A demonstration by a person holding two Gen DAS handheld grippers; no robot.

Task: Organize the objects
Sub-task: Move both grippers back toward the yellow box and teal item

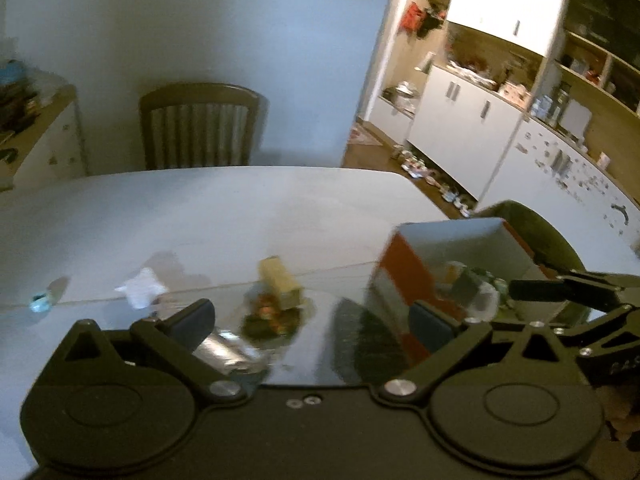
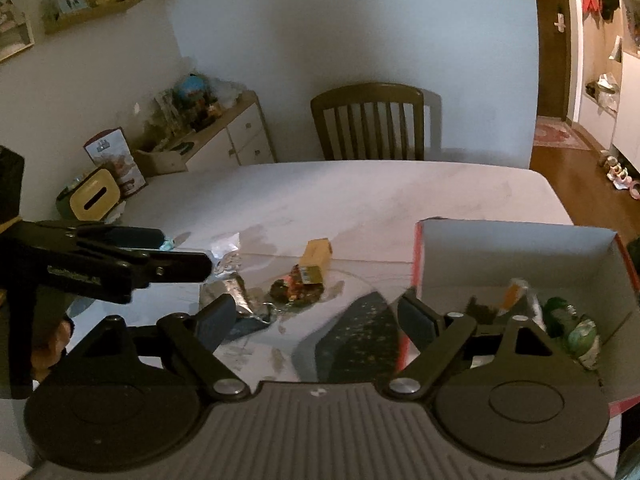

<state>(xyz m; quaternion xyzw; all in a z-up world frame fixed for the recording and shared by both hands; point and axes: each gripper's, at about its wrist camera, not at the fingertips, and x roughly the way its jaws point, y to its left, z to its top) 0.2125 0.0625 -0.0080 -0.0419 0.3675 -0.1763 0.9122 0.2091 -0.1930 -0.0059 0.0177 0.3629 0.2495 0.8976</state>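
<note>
Midway through the tidy-up at my dining table [image 2: 360, 200]: I hold both grippers above the near edge, and neither carries anything. Going left to right in my left wrist view, a small blue bit [image 1: 40, 302] lies at about nine o'clock from the middle of the table, a crumpled white paper [image 1: 141, 288] sits next to it toward the centre, a foil wrapper [image 1: 228, 350] rests just beyond my left gripper [image 1: 316, 328], whose jaws stand wide apart, and a yellow box [image 1: 280, 282] lies against a dark snack packet [image 1: 272, 320] near the centre. At three o'clock stands the red carton [image 1: 404, 272], open-topped. In my right wrist view its inside already holds a few things, a green bottle [image 2: 572, 324] and an orange-capped tube [image 2: 514, 296] among them, though the rest is too dim to name. My right gripper [image 2: 316, 324] hangs spread and empty, its right finger just by the carton's near wall. By my reckoning the job is under half done: five loose pieces are left on the table, all well apart from the carton.
</note>
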